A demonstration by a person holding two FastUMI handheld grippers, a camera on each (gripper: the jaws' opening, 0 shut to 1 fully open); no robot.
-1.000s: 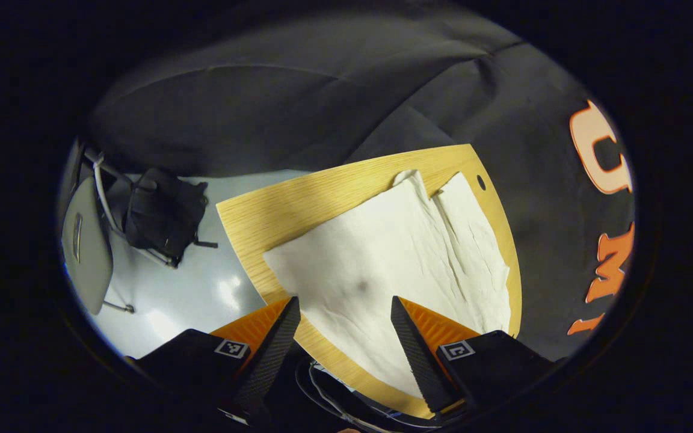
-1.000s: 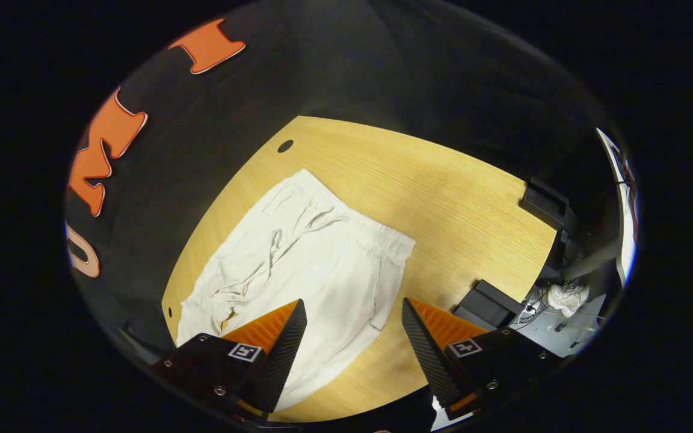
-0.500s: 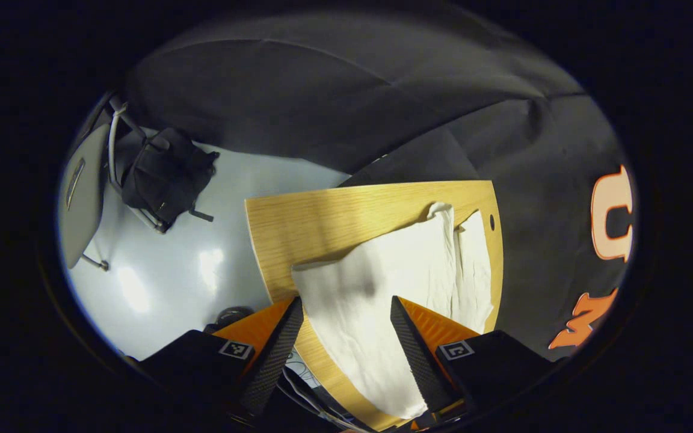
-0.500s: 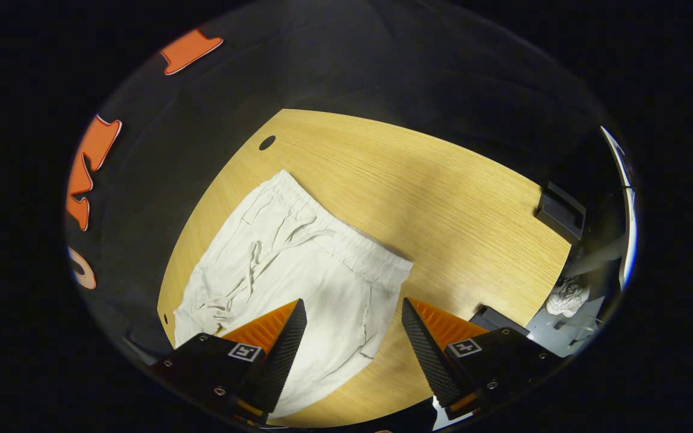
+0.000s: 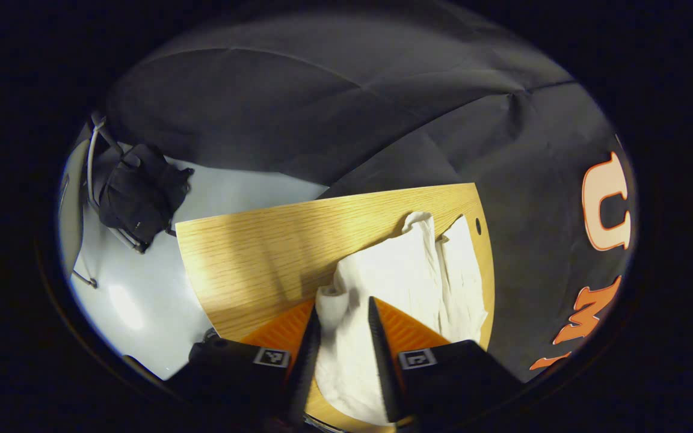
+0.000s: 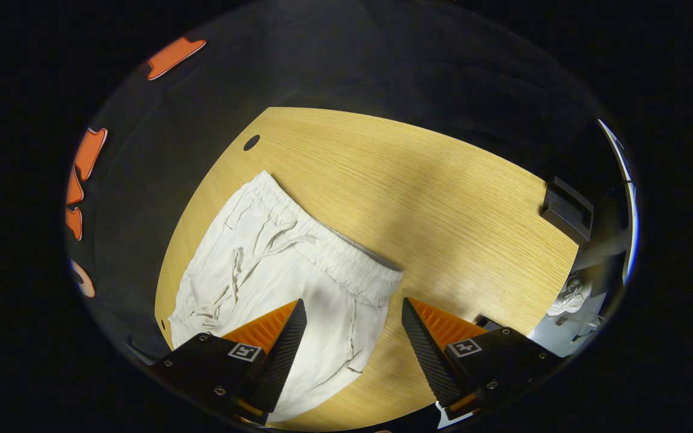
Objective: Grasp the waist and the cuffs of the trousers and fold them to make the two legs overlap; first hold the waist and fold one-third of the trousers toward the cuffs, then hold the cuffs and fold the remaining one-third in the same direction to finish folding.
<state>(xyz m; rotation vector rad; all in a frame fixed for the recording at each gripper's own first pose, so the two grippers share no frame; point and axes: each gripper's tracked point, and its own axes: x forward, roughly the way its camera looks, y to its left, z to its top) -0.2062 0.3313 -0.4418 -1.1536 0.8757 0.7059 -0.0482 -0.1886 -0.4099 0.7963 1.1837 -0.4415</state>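
Note:
White trousers (image 6: pixel 274 258) lie flat on the wooden table (image 6: pixel 418 198), with the elastic waistband and drawstring toward the table's middle. My right gripper (image 6: pixel 352 337) hovers open above the near corner of the waistband, touching nothing. In the left gripper view the legs of the trousers (image 5: pixel 418 270) stretch away along the table (image 5: pixel 250 252). My left gripper (image 5: pixel 343 355) is shut on the near leg's cuff end, and the cloth bunches up in a small roll between the fingers. The far leg lies flat beside it.
A chair with a black bag (image 5: pixel 136 198) stands on the pale floor (image 5: pixel 142 300) beyond the table's end. A black box (image 6: pixel 566 201) sits at the table's far right edge. A cable hole (image 6: pixel 251 142) marks the far corner by the dark cloth wall.
My left gripper's fingers have closed on the cuff end, and the cloth now bunches up between them. The right gripper has drifted a little along the waistband and stays open.

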